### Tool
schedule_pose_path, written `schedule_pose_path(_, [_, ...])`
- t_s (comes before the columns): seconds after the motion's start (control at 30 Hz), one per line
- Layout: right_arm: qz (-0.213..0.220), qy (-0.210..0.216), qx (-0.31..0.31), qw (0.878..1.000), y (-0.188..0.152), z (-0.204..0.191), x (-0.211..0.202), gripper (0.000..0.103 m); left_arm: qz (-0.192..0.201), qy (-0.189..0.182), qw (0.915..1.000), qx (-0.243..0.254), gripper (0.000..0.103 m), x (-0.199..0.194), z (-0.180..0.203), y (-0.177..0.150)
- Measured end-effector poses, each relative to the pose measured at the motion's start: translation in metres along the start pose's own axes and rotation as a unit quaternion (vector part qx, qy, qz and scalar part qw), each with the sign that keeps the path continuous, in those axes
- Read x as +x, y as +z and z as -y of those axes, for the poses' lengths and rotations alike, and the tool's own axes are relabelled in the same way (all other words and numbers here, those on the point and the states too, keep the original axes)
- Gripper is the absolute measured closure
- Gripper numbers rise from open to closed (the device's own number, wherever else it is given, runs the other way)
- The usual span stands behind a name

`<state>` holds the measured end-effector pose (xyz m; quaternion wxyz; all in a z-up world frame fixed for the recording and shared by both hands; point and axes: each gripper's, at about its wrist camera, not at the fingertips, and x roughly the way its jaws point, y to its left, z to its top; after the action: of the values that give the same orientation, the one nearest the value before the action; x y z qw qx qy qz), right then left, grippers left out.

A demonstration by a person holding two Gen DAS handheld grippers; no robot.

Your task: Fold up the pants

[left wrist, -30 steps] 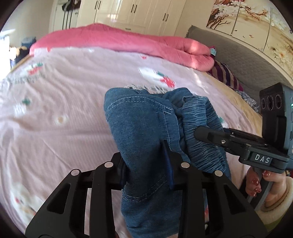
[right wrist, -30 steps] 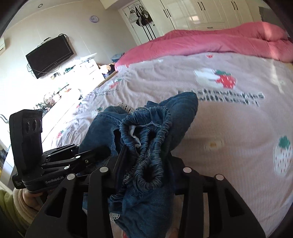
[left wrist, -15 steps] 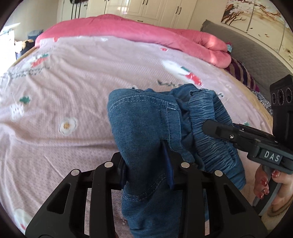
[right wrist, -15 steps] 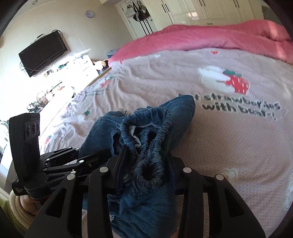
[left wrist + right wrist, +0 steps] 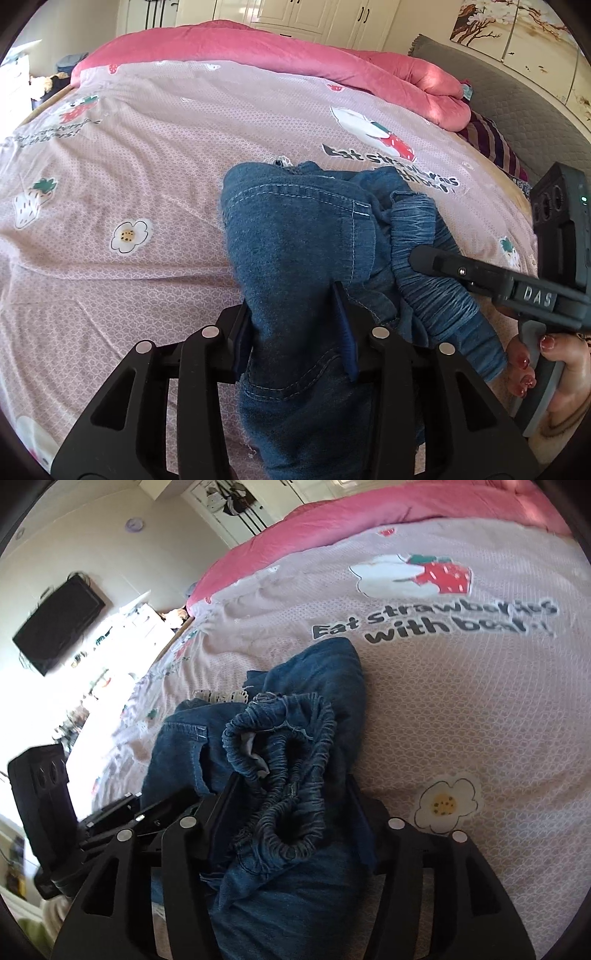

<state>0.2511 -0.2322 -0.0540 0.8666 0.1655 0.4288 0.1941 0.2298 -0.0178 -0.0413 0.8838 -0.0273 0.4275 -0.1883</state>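
Observation:
Blue denim pants (image 5: 295,240) lie bunched on the pink printed bedsheet (image 5: 147,147). My left gripper (image 5: 291,332) has a fold of the leg filling the gap between its pads, which still touch the cloth while the jaws are opening. My right gripper (image 5: 291,797) straddles the gathered elastic waistband (image 5: 288,760); its jaws are opening and stand wider than the bundle, which rests loose between them. From the left wrist view the right gripper (image 5: 417,258) comes in from the right, held by a hand (image 5: 535,365). The left gripper (image 5: 155,808) shows at lower left in the right wrist view.
A rolled pink quilt (image 5: 295,48) runs along the far side of the bed. A striped pillow (image 5: 491,140) and grey headboard (image 5: 535,103) sit at right. A wall TV (image 5: 59,624) hangs above a cluttered dresser beyond the bed's left edge. Bare sheet surrounds the pants.
Both grippers have sunk toward the bed with the pants. The right jaws have spread apart from the waistband; the left jaws have widened slightly. The right view has rolled.

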Motion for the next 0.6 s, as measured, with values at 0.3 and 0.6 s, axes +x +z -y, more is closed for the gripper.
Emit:
schedule_pose_path(0.3, [0.032, -0.018, -0.025, 0.999, -0.005, -0.007, -0.025, 0.032, 0.002, 0.003, 1.0, -0.007, 0.067, -0.004, -0.002, -0.001])
schedule_pose_path(0.6, [0.054, -0.025, -0.031, 0.998, -0.01, -0.01, -0.049, 0.021, 0.009, 0.009, 0.9999, -0.011, 0.058, -0.014, -0.002, -0.004])
